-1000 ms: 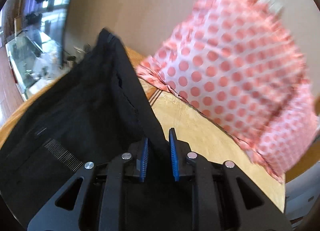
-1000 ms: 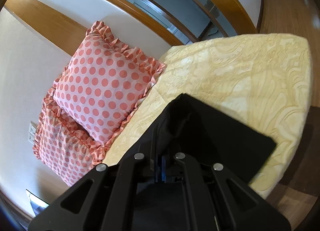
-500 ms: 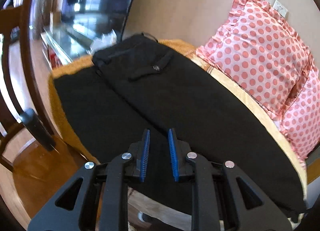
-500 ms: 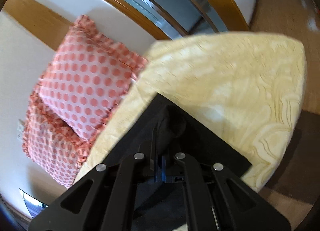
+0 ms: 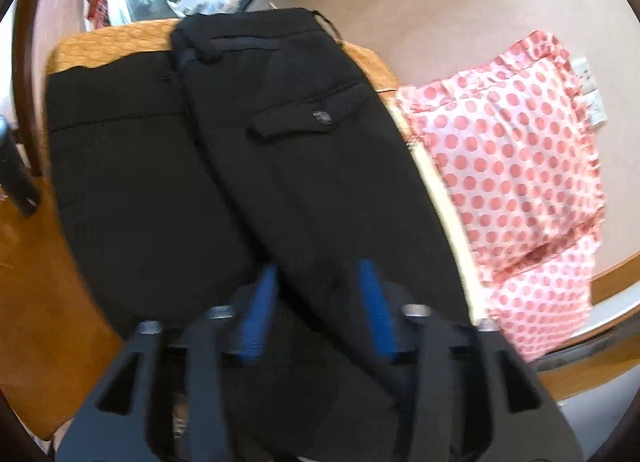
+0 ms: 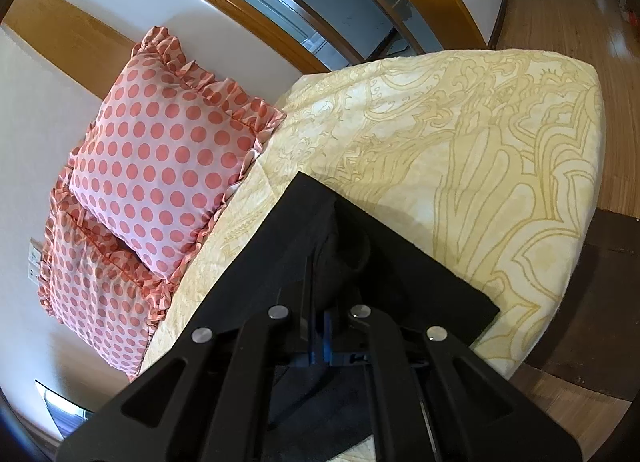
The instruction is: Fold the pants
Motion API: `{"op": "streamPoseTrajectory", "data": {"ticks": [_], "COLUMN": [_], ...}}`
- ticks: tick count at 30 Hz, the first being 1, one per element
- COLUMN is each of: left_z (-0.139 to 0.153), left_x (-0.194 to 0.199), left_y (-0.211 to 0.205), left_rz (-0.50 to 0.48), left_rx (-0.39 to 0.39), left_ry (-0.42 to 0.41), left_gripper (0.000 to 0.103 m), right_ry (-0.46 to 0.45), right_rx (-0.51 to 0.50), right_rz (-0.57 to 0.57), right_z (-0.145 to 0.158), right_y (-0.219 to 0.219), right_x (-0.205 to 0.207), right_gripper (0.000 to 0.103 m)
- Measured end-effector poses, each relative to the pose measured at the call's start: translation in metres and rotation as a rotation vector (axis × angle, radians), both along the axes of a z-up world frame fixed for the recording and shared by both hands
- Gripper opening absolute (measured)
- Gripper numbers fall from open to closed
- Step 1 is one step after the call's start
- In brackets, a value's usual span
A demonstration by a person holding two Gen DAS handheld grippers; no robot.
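Observation:
Black pants [image 5: 280, 150] lie along the yellow bed cover [image 6: 460, 150], one half folded over the other, with the waistband and a flap pocket [image 5: 312, 118] at the far end. My left gripper [image 5: 318, 286] hovers over the pants near the leg, its blue-padded jaws apart and empty. In the right wrist view the leg hems [image 6: 360, 262] lie flat on the cover. My right gripper [image 6: 320, 334] is shut on the pants' hem cloth, which bunches up between its fingers.
Two pink polka-dot pillows [image 6: 160, 158] lean against the wall beside the pants; they also show in the left wrist view [image 5: 512, 166]. A dark wooden chair frame [image 5: 20, 102] and wood floor [image 5: 36, 302] lie left of the bed. The bed edge drops to wood floor [image 6: 560, 22].
My left gripper has let go of the pants and opened wider, now looking down the folded pants. The right gripper stays shut on the hem, which has settled on the cover.

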State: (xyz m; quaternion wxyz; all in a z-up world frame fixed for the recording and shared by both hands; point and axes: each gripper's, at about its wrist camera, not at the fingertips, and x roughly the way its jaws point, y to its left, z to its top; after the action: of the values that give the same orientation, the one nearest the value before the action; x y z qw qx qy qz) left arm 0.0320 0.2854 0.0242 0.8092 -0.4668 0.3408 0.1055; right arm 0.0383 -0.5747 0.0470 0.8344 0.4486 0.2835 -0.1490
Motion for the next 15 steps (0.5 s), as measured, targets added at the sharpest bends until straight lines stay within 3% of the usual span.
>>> {"op": "streamPoseTrajectory", "data": {"ticks": [3,5,7,8,10,15], "left_z": [0.006,0.007,0.007,0.007,0.009,0.026], "left_x": [0.011,0.017,0.02,0.021,0.017,-0.02], "left_y": [-0.002,-0.002,0.005,0.009,0.013,0.003], "left_rz": [0.012,0.018,0.026,0.021,0.009,0.002], "left_rx": [0.015,0.052,0.075,0.096,0.084,0.138], "left_ry": [0.028,0.034,0.02,0.013,-0.026,-0.081], "left_gripper": [0.072,0.073,0.043,0.018,0.01,0.008], "right_ry": [0.0,-0.001,-0.003,-0.001,-0.001,-0.041], "right_rx": [-0.005,-0.006,-0.006,-0.006,-0.006,-0.037], "right_rz": [0.001,0.002,0.001,0.001,0.003,0.006], "right_z": [-0.001,-0.001,-0.001,-0.001,-0.001,0.011], "right_y": [0.0,0.0,0.001,0.001,0.001,0.0], "right_x": [0.001,0.0,0.0,0.0,0.0,-0.004], "right_gripper": [0.002,0.002,0.002,0.002,0.002,0.002]}}
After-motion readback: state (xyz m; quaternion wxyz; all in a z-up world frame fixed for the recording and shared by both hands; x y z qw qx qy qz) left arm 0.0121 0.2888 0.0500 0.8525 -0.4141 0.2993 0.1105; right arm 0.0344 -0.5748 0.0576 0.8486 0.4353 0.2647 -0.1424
